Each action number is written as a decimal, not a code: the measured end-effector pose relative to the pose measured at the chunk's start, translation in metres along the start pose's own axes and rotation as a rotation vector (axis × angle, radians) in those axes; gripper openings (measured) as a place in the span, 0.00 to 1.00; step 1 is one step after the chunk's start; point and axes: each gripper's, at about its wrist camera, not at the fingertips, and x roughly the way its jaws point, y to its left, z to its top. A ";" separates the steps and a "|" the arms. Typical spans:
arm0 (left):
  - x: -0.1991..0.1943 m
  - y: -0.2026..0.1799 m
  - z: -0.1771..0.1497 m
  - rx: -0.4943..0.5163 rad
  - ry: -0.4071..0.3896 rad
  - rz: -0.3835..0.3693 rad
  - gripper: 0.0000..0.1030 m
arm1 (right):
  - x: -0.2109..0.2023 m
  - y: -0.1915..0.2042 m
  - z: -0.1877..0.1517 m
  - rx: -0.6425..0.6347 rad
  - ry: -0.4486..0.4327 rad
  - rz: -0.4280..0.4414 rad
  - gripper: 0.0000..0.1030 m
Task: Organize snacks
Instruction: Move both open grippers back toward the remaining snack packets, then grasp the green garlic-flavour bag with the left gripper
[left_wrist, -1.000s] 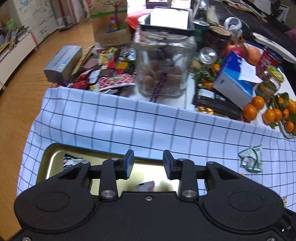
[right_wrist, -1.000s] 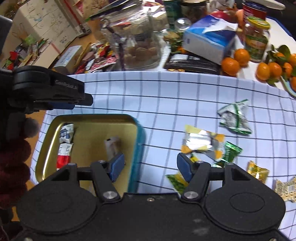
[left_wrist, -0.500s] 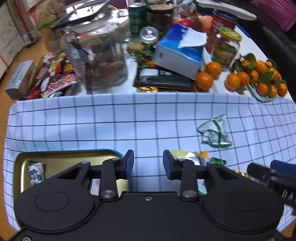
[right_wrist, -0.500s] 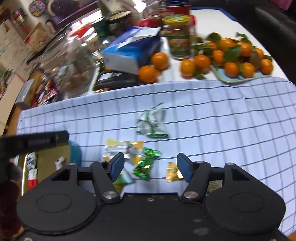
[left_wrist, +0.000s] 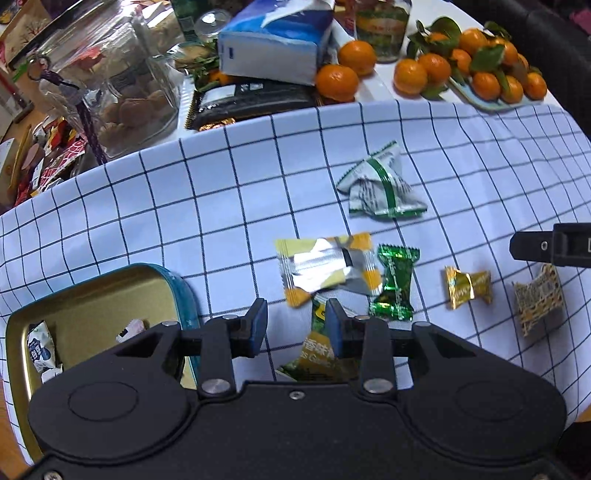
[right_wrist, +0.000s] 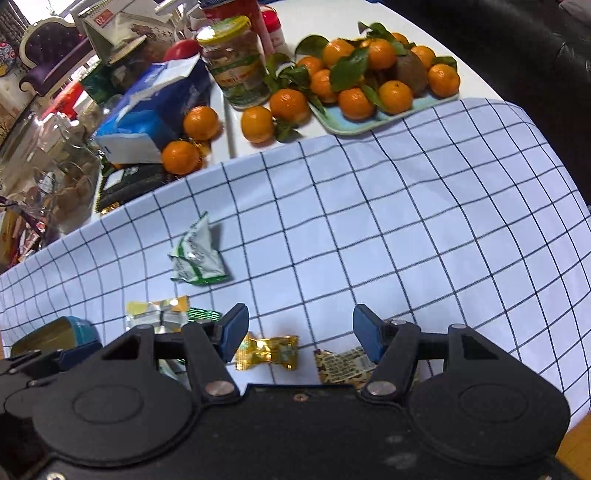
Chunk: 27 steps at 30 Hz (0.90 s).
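Done so far: a few wrapped snacks already lie inside the gold tin (left_wrist: 92, 295) with the teal rim, at the near left corner of the checked cloth (left_wrist: 221, 206) — a blue-and-white packet (left_wrist: 40, 350) among them.
Left to do: six snacks are on the cloth outside the tin, so I judge the sorting well short of finished.
Loose snacks: a white-and-green pouch (left_wrist: 380, 186) lies farthest back; a yellow-and-silver packet (left_wrist: 327, 267) lies nearer; a green foil candy (left_wrist: 395, 286) touches its right end; a gold candy (left_wrist: 467, 286) and a brown patterned packet (left_wrist: 539, 301) lie further right, apart from each other.
Nearest piece: a green-and-yellow packet (left_wrist: 319, 354) lies just under the left gripper (left_wrist: 293, 325), partly hidden by it.
Axes: the yellow-and-silver packet's long axis runs left to right; the green candy's runs front to back, twisted ends fore and aft; the gold candy (right_wrist: 266, 351) lies crosswise.
Left jaws: partly apart, gripping nothing — the green-and-yellow packet shows through the gap below them.
Right jaws: the right gripper (right_wrist: 300, 332) stands wider and empty, above the gold candy and the brown packet (right_wrist: 343, 365).
Counter: jars, a tissue box and tangerines (right_wrist: 360, 75) crowd the far side.
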 end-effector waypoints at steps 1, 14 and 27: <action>0.001 -0.001 -0.001 0.006 0.004 -0.001 0.42 | 0.002 -0.002 -0.001 0.003 0.008 -0.005 0.64; 0.007 -0.011 -0.006 0.033 0.026 -0.009 0.43 | 0.012 -0.018 -0.002 0.034 0.042 -0.019 0.64; -0.001 -0.003 -0.006 0.006 0.038 -0.133 0.43 | 0.016 -0.017 -0.003 0.037 0.058 -0.019 0.64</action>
